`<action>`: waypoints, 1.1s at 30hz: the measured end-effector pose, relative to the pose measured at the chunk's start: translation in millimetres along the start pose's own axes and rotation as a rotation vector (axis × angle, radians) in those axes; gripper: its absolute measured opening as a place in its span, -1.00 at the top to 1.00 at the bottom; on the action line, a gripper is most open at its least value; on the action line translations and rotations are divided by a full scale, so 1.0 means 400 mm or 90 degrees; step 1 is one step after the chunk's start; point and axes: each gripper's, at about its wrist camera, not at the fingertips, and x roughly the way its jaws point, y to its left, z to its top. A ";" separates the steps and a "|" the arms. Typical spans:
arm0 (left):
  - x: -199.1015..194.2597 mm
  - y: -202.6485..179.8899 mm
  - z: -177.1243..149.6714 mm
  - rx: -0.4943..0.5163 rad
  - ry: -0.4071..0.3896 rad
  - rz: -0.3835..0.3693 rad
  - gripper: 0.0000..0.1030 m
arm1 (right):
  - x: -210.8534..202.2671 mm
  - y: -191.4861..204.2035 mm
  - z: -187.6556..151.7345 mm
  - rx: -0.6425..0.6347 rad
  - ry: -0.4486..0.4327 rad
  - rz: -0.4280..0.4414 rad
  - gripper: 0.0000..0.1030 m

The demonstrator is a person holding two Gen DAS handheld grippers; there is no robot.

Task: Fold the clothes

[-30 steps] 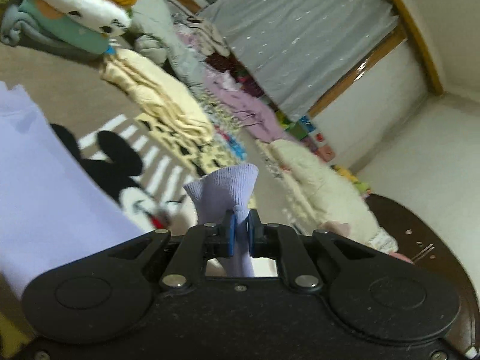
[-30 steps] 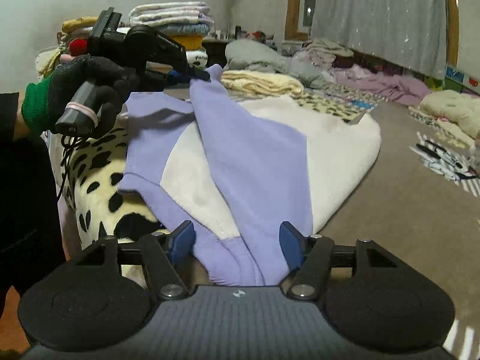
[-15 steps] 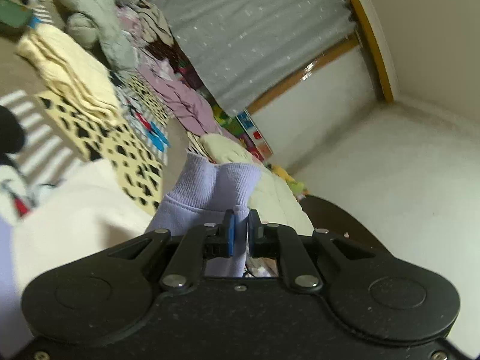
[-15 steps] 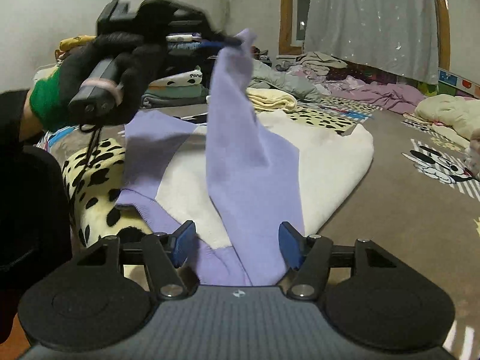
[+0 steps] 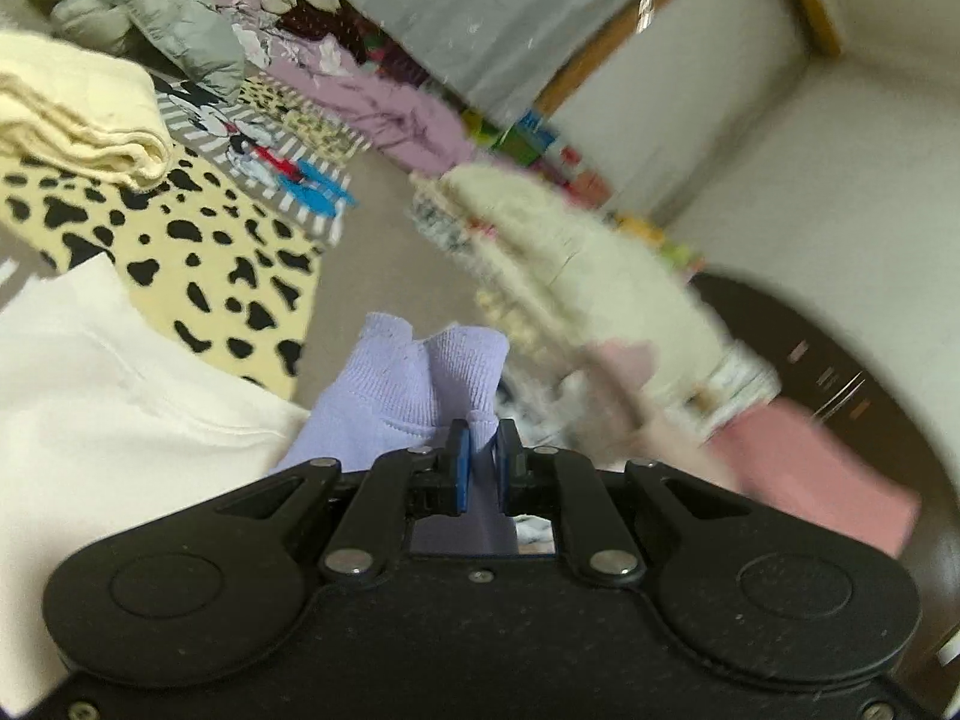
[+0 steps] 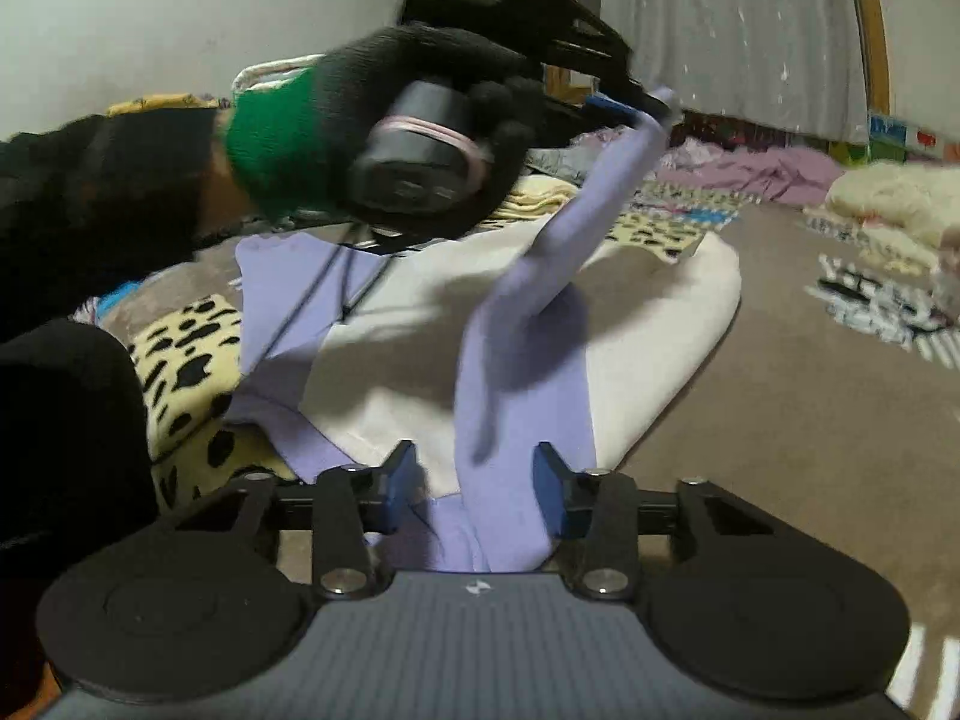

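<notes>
Lilac sleeve lifted over the sweatshirt, seen from my right gripper

My right gripper (image 6: 474, 495) hangs low with its blue pads spread wide; the base of the lilac sleeve (image 6: 522, 372) lies between them, and I cannot tell whether either pad touches it. My gloved left hand (image 6: 384, 138) holds the left gripper (image 6: 630, 105) up high, pinching the sleeve's cuff so the sleeve stretches taut upward. Beneath it, the cream and lilac sweatshirt (image 6: 660, 300) lies flat on the brown carpet (image 6: 780, 432), beside a yellow spotted blanket (image 6: 186, 360). A grey curtain (image 6: 738, 30) hangs behind.
</notes>
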 end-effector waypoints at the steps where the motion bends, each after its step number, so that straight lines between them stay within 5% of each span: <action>1: 0.022 0.000 -0.001 0.013 0.011 0.014 0.87 | 0.000 -0.008 -0.001 0.014 0.002 0.006 0.42; 5: 0.084 0.007 -0.013 0.058 0.047 0.051 0.87 | -0.005 -0.059 -0.004 0.105 -0.001 0.035 0.66; 14: 0.172 0.001 -0.043 0.120 0.121 0.096 0.87 | -0.006 -0.104 -0.015 0.195 0.001 0.065 0.69; 17: 0.193 0.003 -0.053 0.142 0.168 0.085 0.72 | -0.002 -0.103 -0.016 0.202 0.007 0.069 0.69; 23: 0.114 0.021 -0.029 0.139 0.132 0.069 0.67 | -0.011 -0.108 -0.012 0.206 0.018 0.071 0.68; 30: 0.154 -0.043 -0.042 0.268 0.142 0.103 0.67 | -0.056 -0.113 -0.001 0.181 0.012 0.038 0.64; 33: 0.229 -0.062 -0.068 0.317 0.197 0.147 0.67 | -0.067 -0.107 0.010 0.153 0.003 0.008 0.64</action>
